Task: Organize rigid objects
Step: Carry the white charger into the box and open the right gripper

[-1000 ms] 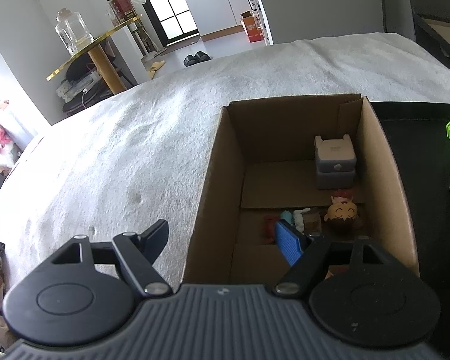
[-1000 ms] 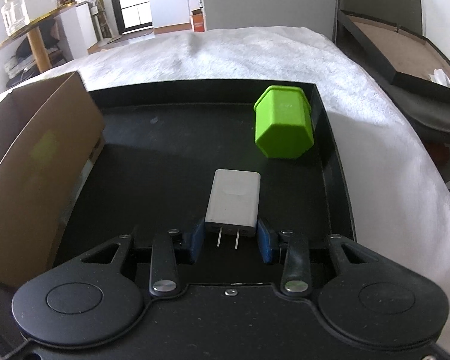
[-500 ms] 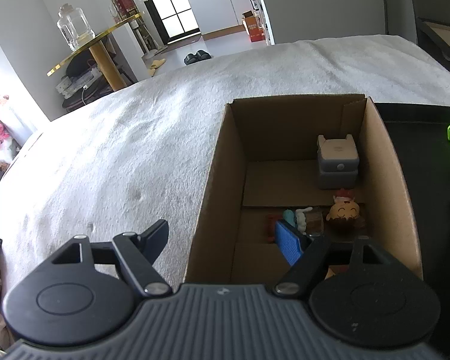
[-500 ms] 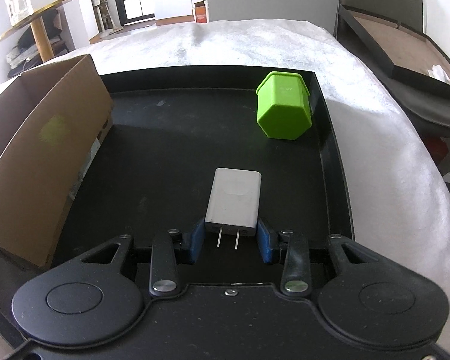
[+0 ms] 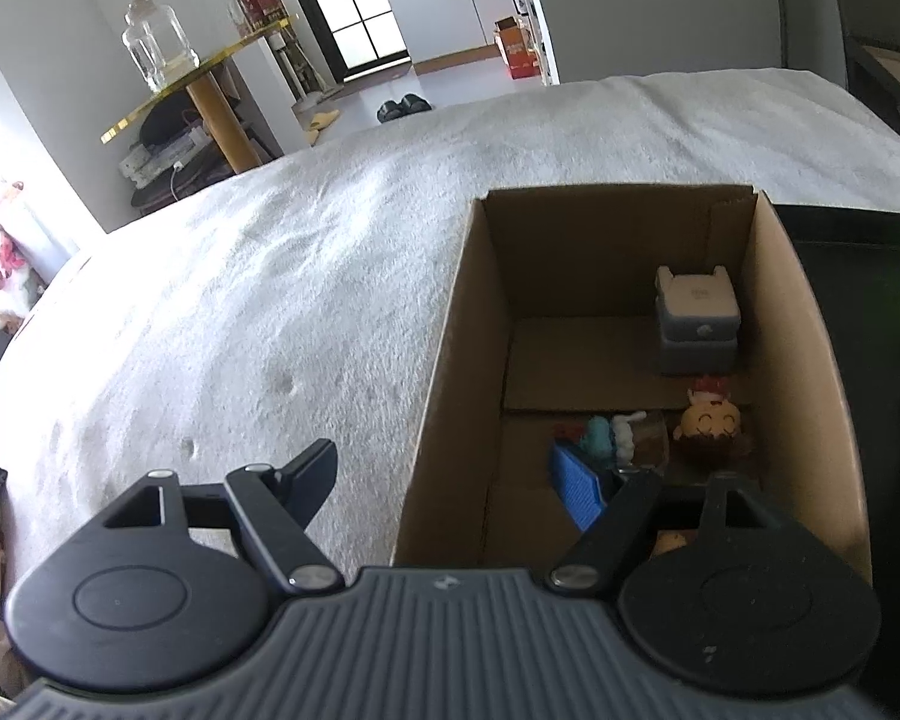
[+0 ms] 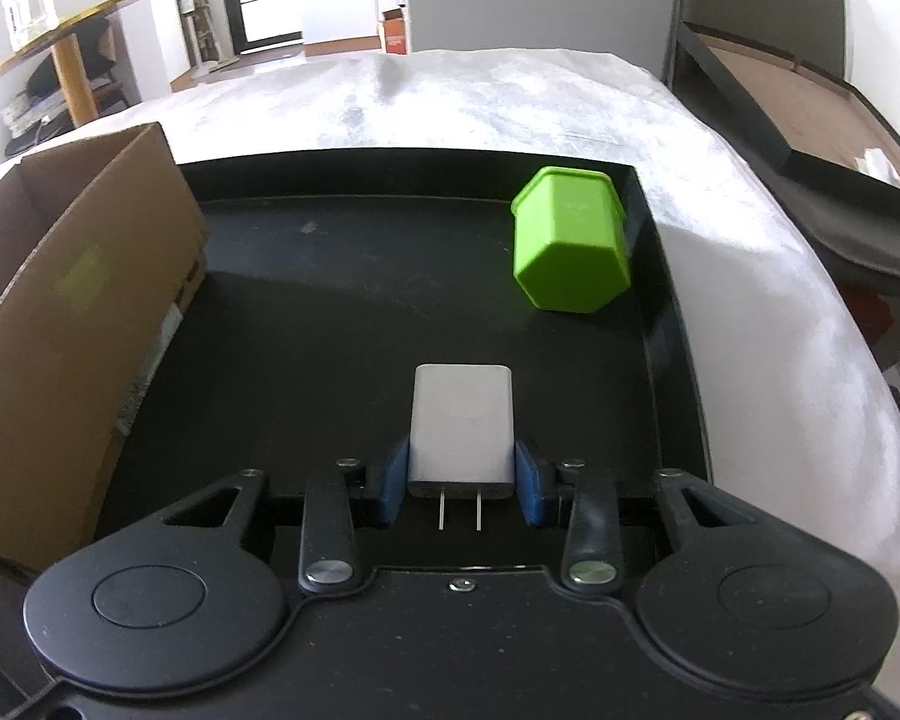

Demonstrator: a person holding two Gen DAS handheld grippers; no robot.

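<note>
My right gripper (image 6: 461, 489) is shut on a white plug-in charger (image 6: 462, 423), prongs pointing back at the camera, held above the black tray (image 6: 330, 276). A green hexagonal cup (image 6: 570, 243) lies on its side at the tray's far right. My left gripper (image 5: 450, 480) is open and empty, straddling the near left wall of the cardboard box (image 5: 450, 372). Inside the box are a grey-white stacked case (image 5: 697, 318), a smiling figurine (image 5: 713, 423) and small toys (image 5: 612, 432).
The box (image 6: 60, 330) stands at the tray's left edge. Both rest on a white blanket-covered bed (image 5: 240, 300). A gold-edged table with a glass jar (image 5: 156, 54) stands beyond the bed. A dark frame (image 6: 810, 120) lies to the right.
The right gripper has risen and drawn back with the charger, so the tray and the green cup look farther away. The left gripper has barely shifted.
</note>
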